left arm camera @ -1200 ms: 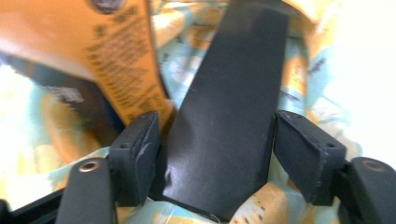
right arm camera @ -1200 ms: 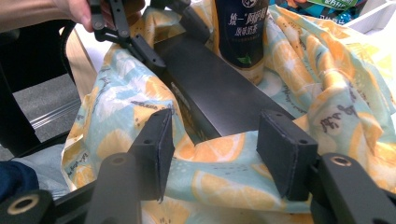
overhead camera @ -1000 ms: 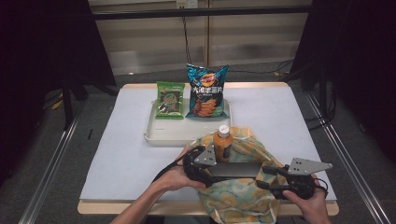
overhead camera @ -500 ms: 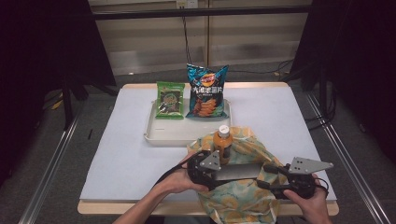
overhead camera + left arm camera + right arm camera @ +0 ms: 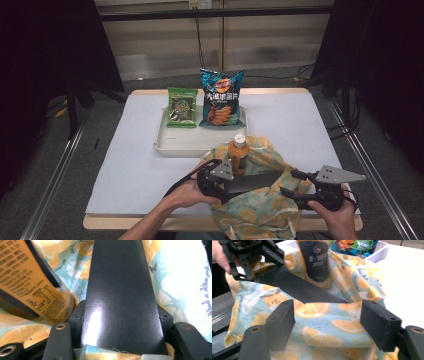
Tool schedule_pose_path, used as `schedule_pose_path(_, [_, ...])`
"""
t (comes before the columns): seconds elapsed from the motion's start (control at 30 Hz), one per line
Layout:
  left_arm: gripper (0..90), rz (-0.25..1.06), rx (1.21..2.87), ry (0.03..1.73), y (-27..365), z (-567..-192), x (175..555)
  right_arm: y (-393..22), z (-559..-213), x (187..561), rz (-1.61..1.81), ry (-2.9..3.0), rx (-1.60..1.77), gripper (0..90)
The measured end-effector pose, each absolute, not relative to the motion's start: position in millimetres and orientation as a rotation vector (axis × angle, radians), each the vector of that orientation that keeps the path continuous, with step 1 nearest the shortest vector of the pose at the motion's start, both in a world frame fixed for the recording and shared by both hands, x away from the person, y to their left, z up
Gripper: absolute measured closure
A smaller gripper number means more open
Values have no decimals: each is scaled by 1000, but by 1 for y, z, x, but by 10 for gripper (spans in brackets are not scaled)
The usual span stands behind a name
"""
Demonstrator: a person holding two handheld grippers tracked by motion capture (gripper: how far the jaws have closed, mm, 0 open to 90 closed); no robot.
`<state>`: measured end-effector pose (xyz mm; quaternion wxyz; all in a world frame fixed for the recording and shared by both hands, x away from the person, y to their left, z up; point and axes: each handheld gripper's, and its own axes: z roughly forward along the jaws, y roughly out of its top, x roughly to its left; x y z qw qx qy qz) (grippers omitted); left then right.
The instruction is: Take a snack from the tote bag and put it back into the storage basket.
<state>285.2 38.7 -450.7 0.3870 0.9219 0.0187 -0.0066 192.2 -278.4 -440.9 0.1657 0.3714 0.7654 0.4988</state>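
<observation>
So here's the setup: a white-covered bench (image 5: 130, 150), and at its near edge a floppy pale-blue cloth bag with an orange-slice print (image 5: 255, 215), mouth slumped open. Behind it, on the far side, is a cream plastic tray (image 5: 162, 142) holding two snack packets.

The bit that matters is the flat black stiff board (image 5: 255, 182) lying across the bag's opening. Its long axis runs left to right, pretty much level. The left tongs (image 5: 220, 182) have it by its left end, pinching it across its width. They've just closed in a little onto it, and the left gripper view shows the pads snug against both long edges. The board's free end points right at the right tongs (image 5: 291, 183), which sit just beside the bag's right rim. So the right hand is clearly the nearer one to that loose end.

The right tongs are spread wide and have just been opening. There's printed cloth between the pads, but they aren't pressing on it.

An orange drink bottle with a white cap (image 5: 239, 155) stands upright in the bag, just beyond the board's far edge and close to the left tongs. My guess is that sliding the board down means keeping it clear of the bottle.
</observation>
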Motion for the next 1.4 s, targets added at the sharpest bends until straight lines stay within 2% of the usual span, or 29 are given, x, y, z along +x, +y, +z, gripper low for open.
schedule_pose_path(0.3, [435, -18, 2354, 64, 41, -446, 284, -274, -439, 196, 1443, 2146, 1062, 199])
schedule_pose_path(0.53, [437, -34, 2319, 69, 40, -445, 282, -263, -442, 197, 1406, 2177, 1053, 253])
schedule_pose_path(0.63, [437, -39, 2310, 77, 41, -444, 282, -263, -443, 197, 1385, 2182, 1059, 315])
schedule_pose_path(0.77, [438, -53, 2288, 101, 44, -442, 284, -264, -443, 197, 1348, 2180, 1067, 443])
schedule_pose_path(0.8, [438, -53, 2288, 101, 44, -442, 284, -264, -443, 197, 1348, 2180, 1067, 443])
schedule_pose_path(0.97, [438, -33, 2294, 119, 48, -439, 285, -268, -442, 195, 1343, 2181, 1080, 712])
schedule_pose_path(1.1, [438, -32, 2269, 124, 52, -438, 286, -271, -439, 194, 1357, 2178, 1086, 880])
schedule_pose_path(1.13, [438, -28, 2268, 127, 53, -438, 286, -272, -439, 193, 1359, 2173, 1087, 900])
schedule_pose_path(1.4, [438, -15, 2249, 165, 61, -435, 287, -285, -436, 189, 1393, 2125, 1118, 892])
